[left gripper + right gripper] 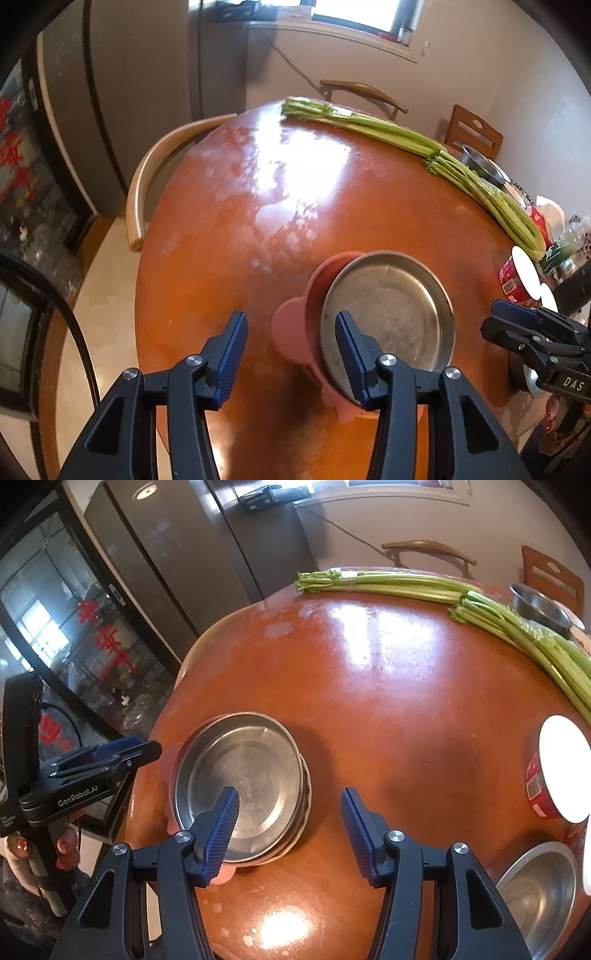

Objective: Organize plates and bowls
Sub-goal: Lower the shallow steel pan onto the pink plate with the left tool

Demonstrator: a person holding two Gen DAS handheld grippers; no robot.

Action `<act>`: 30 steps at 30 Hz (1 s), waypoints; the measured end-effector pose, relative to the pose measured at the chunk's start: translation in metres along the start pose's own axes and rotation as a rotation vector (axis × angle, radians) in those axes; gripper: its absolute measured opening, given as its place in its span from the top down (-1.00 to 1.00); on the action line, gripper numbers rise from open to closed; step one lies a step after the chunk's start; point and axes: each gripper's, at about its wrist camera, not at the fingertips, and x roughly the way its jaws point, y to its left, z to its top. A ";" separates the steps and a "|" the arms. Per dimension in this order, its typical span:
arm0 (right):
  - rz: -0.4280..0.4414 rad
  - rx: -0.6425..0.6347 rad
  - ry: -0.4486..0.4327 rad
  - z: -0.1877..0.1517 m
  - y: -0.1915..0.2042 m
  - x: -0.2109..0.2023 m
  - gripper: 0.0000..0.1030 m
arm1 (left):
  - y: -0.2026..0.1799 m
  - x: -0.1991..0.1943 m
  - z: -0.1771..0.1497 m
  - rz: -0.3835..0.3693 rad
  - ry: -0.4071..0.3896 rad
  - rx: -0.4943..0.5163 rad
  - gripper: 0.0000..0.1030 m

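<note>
My left claw (291, 354) is nearest, spread with nothing between its blue pads, hanging above the counter (236, 229); its right pad overlaps the near rim of the steel plate (388, 310) in the picture, though I cannot tell whether it touches. That plate sits on a pink plate (295, 332) near the counter's front edge. My right claw (290, 830) is spread too and empty, its left pad over the same steel plate. A steel bowl (539, 897) stands at the front right, a red cup (543, 786) beyond it. Celery (406, 585) lies along the far edge, beside another bowl (539, 607).
</note>
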 end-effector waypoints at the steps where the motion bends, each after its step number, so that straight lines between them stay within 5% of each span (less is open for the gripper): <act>1: 0.005 0.001 0.003 -0.001 0.000 0.001 -0.15 | 0.003 0.000 -0.003 -0.005 0.004 -0.012 0.02; 14: 0.029 0.005 0.059 -0.013 -0.005 0.018 -0.16 | -0.007 0.033 -0.020 -0.114 0.111 -0.065 0.01; 30: 0.066 0.001 0.129 -0.023 -0.004 0.051 -0.17 | -0.032 0.066 -0.023 -0.089 0.200 -0.056 -0.05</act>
